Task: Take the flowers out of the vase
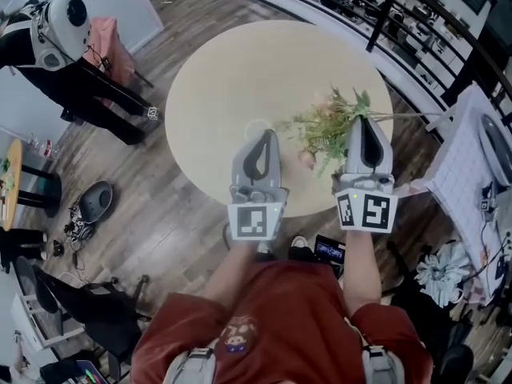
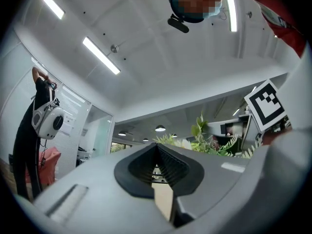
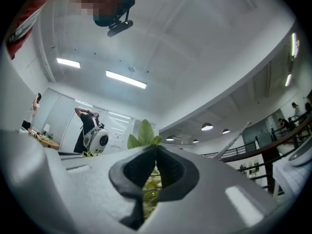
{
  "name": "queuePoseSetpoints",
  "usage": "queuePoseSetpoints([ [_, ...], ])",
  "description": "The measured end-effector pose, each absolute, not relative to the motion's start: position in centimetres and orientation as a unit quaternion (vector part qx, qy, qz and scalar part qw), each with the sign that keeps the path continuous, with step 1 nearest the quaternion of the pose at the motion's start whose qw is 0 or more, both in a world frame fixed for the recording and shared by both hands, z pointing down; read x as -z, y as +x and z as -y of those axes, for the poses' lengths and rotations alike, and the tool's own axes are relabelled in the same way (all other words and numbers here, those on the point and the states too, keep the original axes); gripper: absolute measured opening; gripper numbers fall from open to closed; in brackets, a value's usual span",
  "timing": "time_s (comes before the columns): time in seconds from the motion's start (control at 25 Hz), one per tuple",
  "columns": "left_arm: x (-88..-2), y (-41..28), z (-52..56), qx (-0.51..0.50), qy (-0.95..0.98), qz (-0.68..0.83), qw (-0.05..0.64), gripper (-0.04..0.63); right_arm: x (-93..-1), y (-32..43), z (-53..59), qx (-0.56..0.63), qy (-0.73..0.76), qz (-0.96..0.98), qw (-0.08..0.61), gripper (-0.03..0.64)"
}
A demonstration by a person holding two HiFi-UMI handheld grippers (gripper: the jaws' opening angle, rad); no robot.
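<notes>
Both of your grippers are over the near edge of the round table [image 1: 240, 62], side by side and apart, noses pointing away from you and tilted slightly up. Left gripper [image 1: 263, 133]: its own view shows the 2 jaws meeting at the tip [image 2: 157, 145], closed, with nothing pinched between them; only pale table colour shows through the gap below the tip. Right gripper [image 1: 364, 119]: jaws closed at the tip [image 3: 156, 146], clamped on the flowers [image 1: 324, 126]. Green leaves [image 3: 144, 134] stick out right at the nose, and more foliage fills the gap behind the tip. From the head view, the bunch lies crosswise to the right gripper: blooms and leaves spread to the left of its nose, into the space between your 2 tools, while 1 thin stem runs out to the right of the nose, past the table edge. From the left gripper, the same greenery [image 2: 200, 135] sits ahead and to its right. A faint clear ring [image 1: 258, 126] shows just ahead of the left nose; you cannot tell from these views whether it is the vase. A second person [image 1: 72, 46] with a white pack stands well off to the left of the left gripper.
</notes>
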State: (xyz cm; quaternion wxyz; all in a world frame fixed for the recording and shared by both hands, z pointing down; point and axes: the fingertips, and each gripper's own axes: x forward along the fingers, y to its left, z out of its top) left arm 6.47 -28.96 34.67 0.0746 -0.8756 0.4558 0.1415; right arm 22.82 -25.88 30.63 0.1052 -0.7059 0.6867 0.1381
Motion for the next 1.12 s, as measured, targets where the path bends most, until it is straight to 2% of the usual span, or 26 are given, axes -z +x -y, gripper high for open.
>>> queuePoseSetpoints([
  [0.64,-34.9,7.7,28.9,-0.144,-0.878,-0.451,0.076,0.005,-39.7,23.3,26.8,-0.063,-0.719,-0.692,0.035,0.006],
  [1.12,-36.5,9.4,29.1,-0.123,-0.884,-0.445,0.075,0.005,-41.1,23.2,27.1,-0.058,-0.723,-0.688,0.018,0.006],
])
